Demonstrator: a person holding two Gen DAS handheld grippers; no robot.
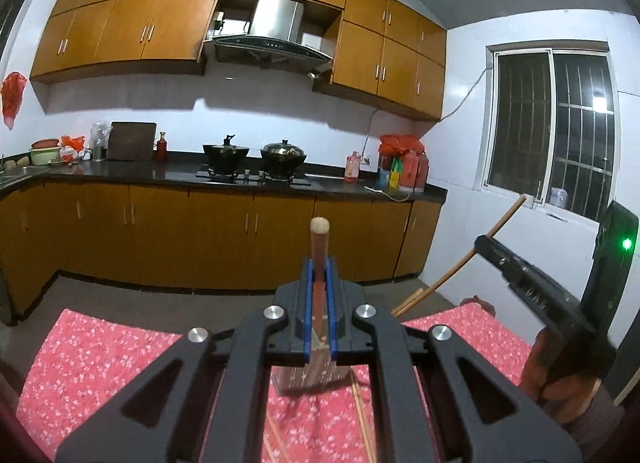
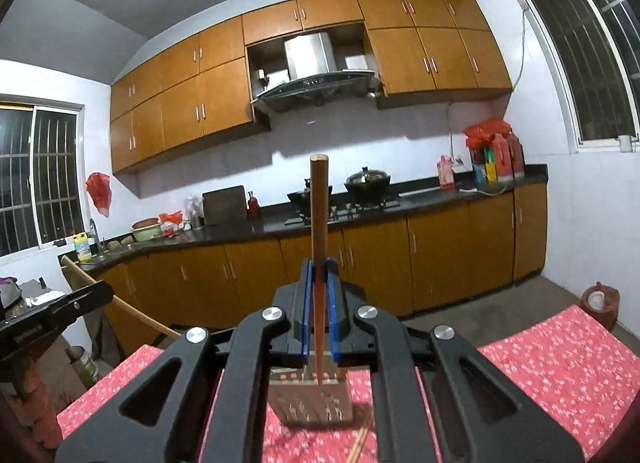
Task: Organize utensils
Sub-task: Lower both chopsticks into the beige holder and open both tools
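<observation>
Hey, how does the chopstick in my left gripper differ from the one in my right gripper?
The left chopstick pokes only a little past the left gripper; the right chopstick sticks out far beyond the right gripper. The left one's end looks rounded and pale, the right one's flat-cut. Both are reddish-brown wood, clamped between blue pads above the metal holder.

A table [image 1: 100, 347] carries everything here, covered by a red cloth [image 2: 560, 363] printed with small white flowers that hangs over its edges. On the cloth stands a square perforated metal utensil holder [image 2: 312, 403], upright, near the middle. Just beside the holder's base, a few loose wooden chopsticks [image 1: 364, 419] lie flat on the cloth, angled across it. Beyond the table's far edge the grey floor [image 2: 500, 303] runs to the kitchen cabinets.
</observation>
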